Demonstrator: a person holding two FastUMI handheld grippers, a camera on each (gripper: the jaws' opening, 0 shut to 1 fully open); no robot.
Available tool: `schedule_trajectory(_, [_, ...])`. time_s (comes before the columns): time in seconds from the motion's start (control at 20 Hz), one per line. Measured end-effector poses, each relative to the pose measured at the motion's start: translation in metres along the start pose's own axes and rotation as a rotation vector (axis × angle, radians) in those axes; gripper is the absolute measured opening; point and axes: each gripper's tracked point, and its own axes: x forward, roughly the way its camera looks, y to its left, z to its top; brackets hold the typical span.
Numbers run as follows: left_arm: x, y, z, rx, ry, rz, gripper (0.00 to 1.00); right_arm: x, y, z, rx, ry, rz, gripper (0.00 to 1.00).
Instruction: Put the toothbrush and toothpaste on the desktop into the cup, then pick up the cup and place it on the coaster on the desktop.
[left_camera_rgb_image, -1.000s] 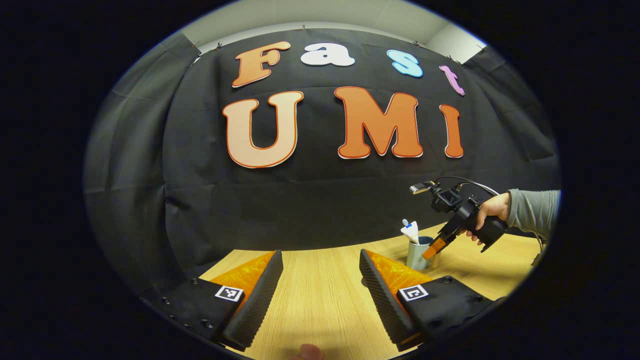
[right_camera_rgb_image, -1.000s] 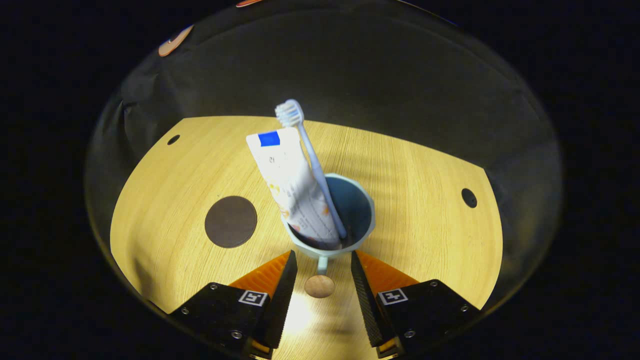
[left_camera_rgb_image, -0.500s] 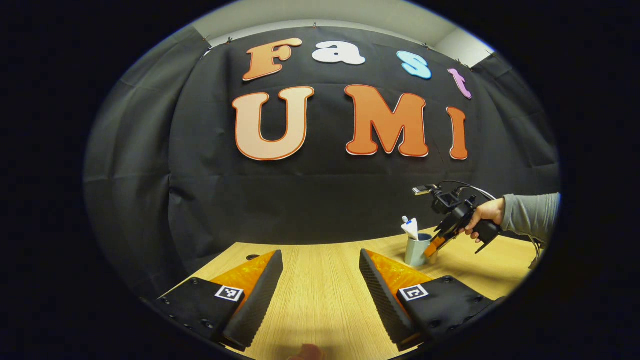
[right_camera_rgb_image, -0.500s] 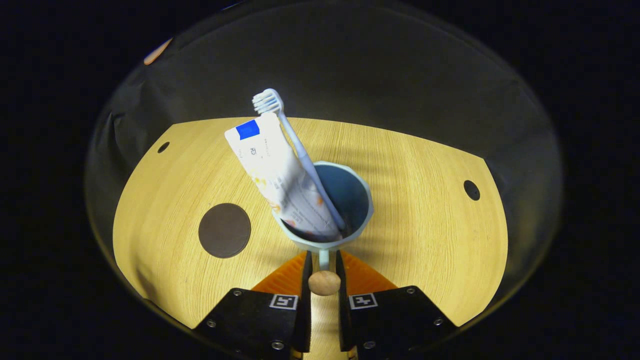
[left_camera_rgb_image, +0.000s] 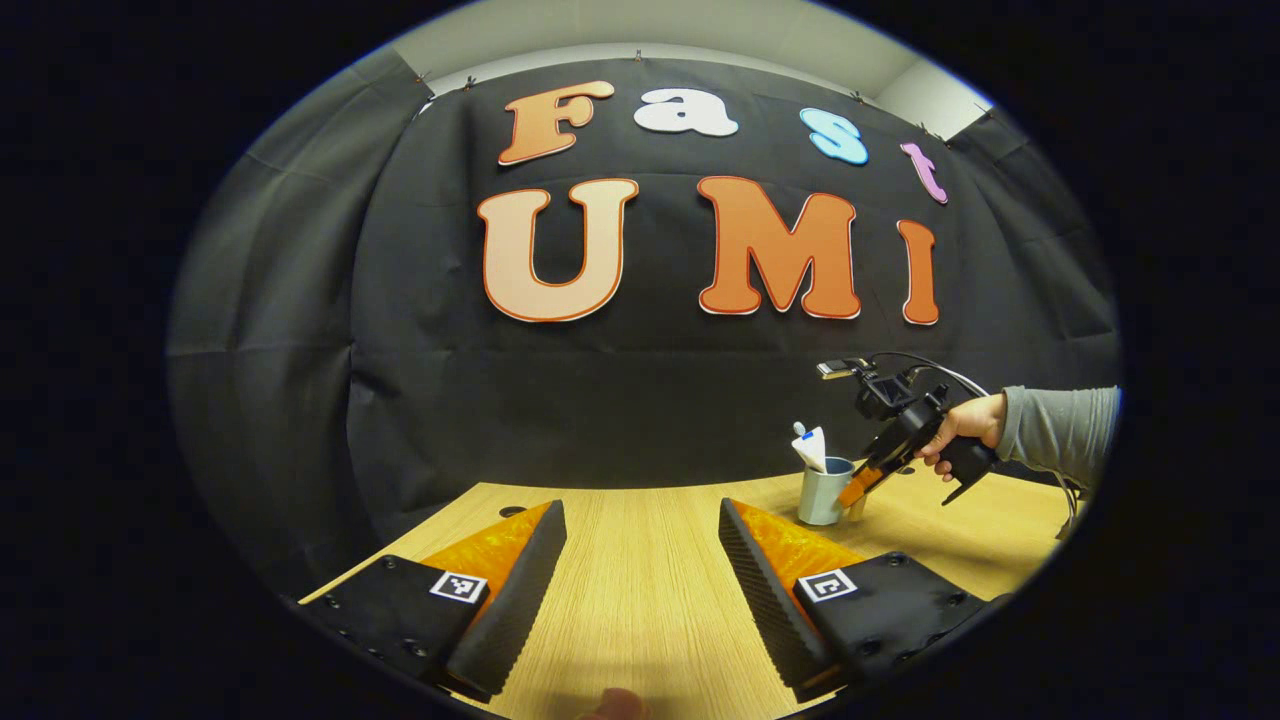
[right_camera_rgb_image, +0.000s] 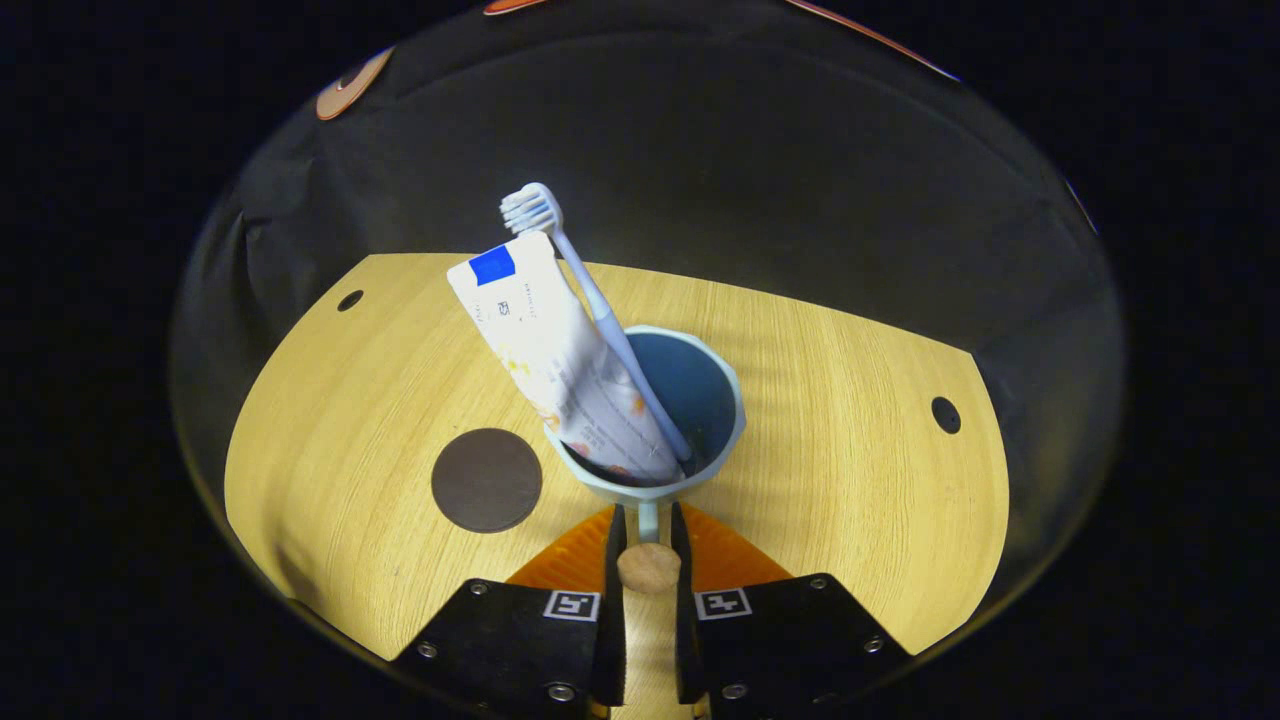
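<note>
White toothbrush (right_camera_rgb_image: 590, 290) and white toothpaste tube (right_camera_rgb_image: 560, 360) already in the pale blue cup (right_camera_rgb_image: 725, 420) mid-counter (right_camera_rgb_image: 850, 450), my right tool (right_camera_rgb_image: 648, 545) clenched on its handle, left tool (left_camera_rgb_image: 640, 580) released, leaving the carry to the round dark coaster (right_camera_rgb_image: 487, 480).

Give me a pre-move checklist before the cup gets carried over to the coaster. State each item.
1. Toothbrush and toothpaste inside the cup: ok.
2. Right hand-held gripper closed on the cup's handle: ok, both fingers press it.
3. Coaster bare, on the desktop beside the cup: ok.
4. Cup lifted off the desktop: cannot tell.
5. Left hand-held gripper open, away from the cup: ok.
6. Toothpaste leans over the rim toward the coaster side; steady in transit: cannot tell.
</note>
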Motion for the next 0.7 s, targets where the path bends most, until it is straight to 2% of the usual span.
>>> schedule_trajectory(0.3, [-0.009, -0.002, -0.002, -0.007, -0.004, 0.011, 0.97, 0.002, 0.004, 0.008, -0.065, -0.037, 0.066, 0.2])
schedule_trajectory(0.7, [-0.016, -0.005, -0.014, -0.037, 0.027, 0.011, 0.97, 0.008, 0.002, 0.008, -0.134, -0.021, 0.12, 0.2])
